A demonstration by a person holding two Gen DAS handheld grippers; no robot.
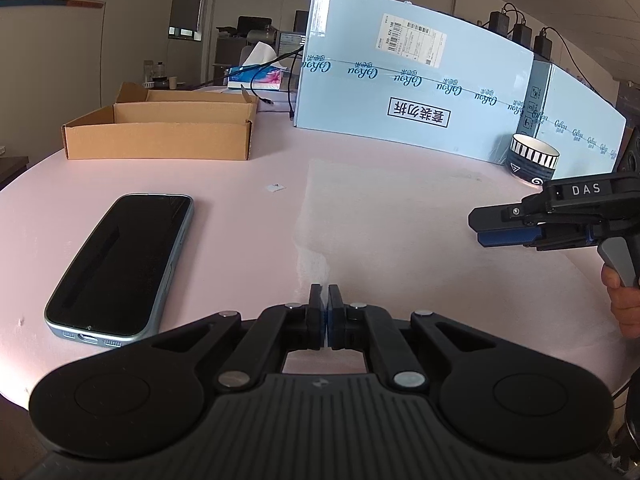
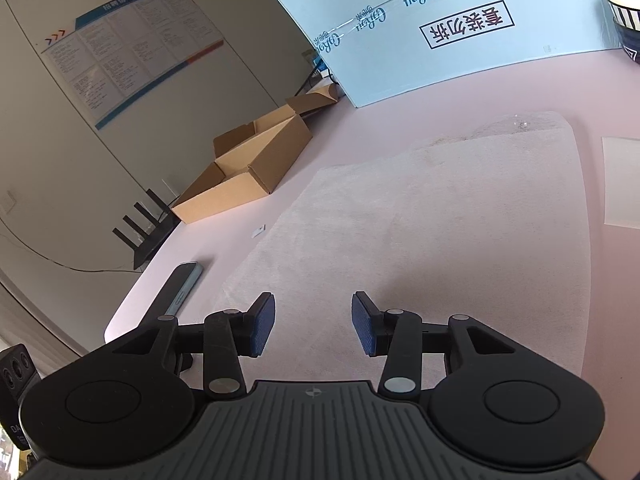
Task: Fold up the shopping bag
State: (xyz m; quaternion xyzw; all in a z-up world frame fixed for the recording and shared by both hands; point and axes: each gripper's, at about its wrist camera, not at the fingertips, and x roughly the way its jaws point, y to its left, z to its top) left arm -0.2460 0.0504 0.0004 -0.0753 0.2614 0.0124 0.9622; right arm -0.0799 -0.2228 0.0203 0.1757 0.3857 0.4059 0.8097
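The shopping bag (image 2: 432,216) is a thin, whitish translucent sheet lying flat on the pink table (image 2: 392,96). In the left wrist view it (image 1: 400,216) shows as a pale patch ahead of my fingers. My left gripper (image 1: 324,294) is shut at the bag's near left edge; the bag's edge seems to run between the pads, though I cannot tell if it is pinched. My right gripper (image 2: 313,320) is open and empty, hovering over the bag's near end. It also shows from the side in the left wrist view (image 1: 480,228), above the bag's right part.
A smartphone (image 1: 120,264) lies left of the bag. An open cardboard box (image 1: 160,128) stands at the far left. Large light-blue cartons (image 1: 400,80) line the back. A striped bowl (image 1: 534,160) stands at the back right. A white sheet (image 2: 622,180) lies right of the bag.
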